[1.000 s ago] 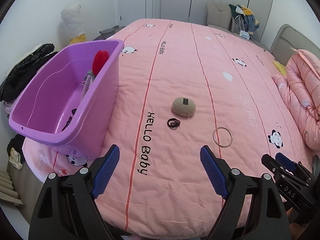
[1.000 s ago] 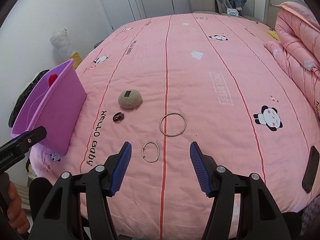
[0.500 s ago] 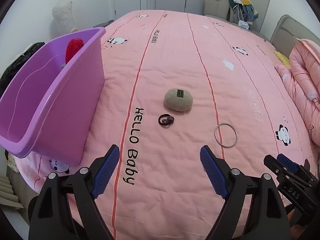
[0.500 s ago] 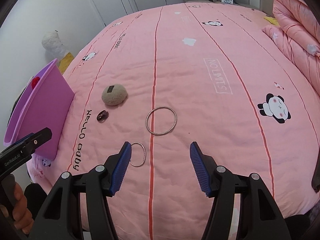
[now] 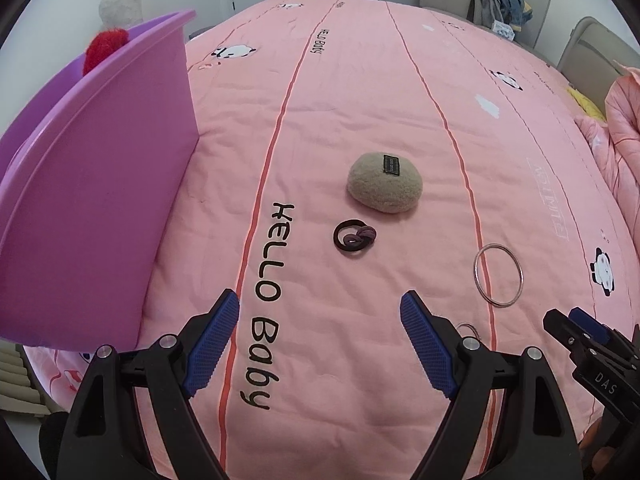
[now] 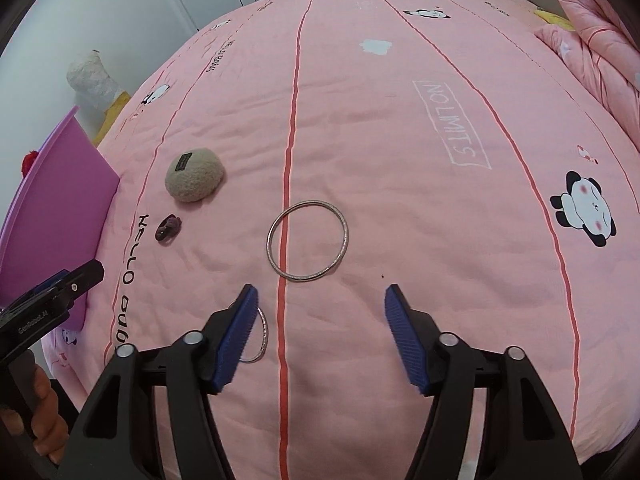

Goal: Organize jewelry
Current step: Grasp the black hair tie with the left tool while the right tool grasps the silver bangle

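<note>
Small silver ring (image 6: 260, 338) half hidden behind the right claw (image 6: 320, 336) left finger. Both claws spread wide, holding nothing, hovering over the bed (image 6: 400, 140); left claw (image 5: 320, 344) likewise. Large bangle (image 6: 307, 241) just ahead (flat on the quilt), hair tie (image 5: 354, 237) near beige pouch (image 5: 385, 187), purple bin (image 5: 96, 184) cut off at left.

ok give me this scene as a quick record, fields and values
surface: pink quilt on a bed
bin: purple, left side, red fluffy item at its rim
pouch: beige, fuzzy, beyond the hair tie
hair tie: dark, on the quilt
large bangle: silver, flat, ahead of the right gripper
small bangle: silver, partly hidden by the right gripper's left finger
left gripper: open, holds nothing
right gripper: open, holds nothing
</note>
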Action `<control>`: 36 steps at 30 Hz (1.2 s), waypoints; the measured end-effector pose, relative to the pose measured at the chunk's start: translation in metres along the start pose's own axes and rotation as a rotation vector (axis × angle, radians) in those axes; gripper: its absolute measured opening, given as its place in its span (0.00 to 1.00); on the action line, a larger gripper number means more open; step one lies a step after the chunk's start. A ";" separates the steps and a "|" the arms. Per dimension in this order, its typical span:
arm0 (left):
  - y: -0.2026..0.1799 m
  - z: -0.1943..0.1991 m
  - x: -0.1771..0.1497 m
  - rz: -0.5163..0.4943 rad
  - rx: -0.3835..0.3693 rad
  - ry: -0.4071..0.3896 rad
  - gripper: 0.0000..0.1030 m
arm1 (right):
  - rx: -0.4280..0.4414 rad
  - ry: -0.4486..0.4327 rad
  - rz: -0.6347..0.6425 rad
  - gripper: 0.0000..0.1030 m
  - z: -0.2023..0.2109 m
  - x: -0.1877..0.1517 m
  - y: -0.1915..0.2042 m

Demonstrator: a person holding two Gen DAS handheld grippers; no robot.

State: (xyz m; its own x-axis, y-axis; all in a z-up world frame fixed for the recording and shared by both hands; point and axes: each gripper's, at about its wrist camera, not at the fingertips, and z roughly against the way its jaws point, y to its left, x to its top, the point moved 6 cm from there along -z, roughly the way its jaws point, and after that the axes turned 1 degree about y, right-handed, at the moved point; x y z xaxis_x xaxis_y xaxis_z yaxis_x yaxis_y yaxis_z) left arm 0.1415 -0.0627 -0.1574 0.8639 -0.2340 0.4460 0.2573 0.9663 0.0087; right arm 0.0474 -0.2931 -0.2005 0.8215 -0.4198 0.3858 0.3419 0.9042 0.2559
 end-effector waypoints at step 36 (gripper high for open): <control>-0.018 -0.109 0.027 -0.067 0.003 0.099 0.80 | -0.161 0.053 0.214 0.85 -0.102 0.033 0.018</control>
State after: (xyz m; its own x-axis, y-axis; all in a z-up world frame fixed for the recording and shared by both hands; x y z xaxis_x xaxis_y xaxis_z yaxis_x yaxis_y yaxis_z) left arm 0.2071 -0.0979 -0.2428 0.8832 -0.3073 0.3543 0.3148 0.9484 0.0380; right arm 0.1274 -0.2821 -0.2740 0.9042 -0.2174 0.3678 0.2228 0.9744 0.0282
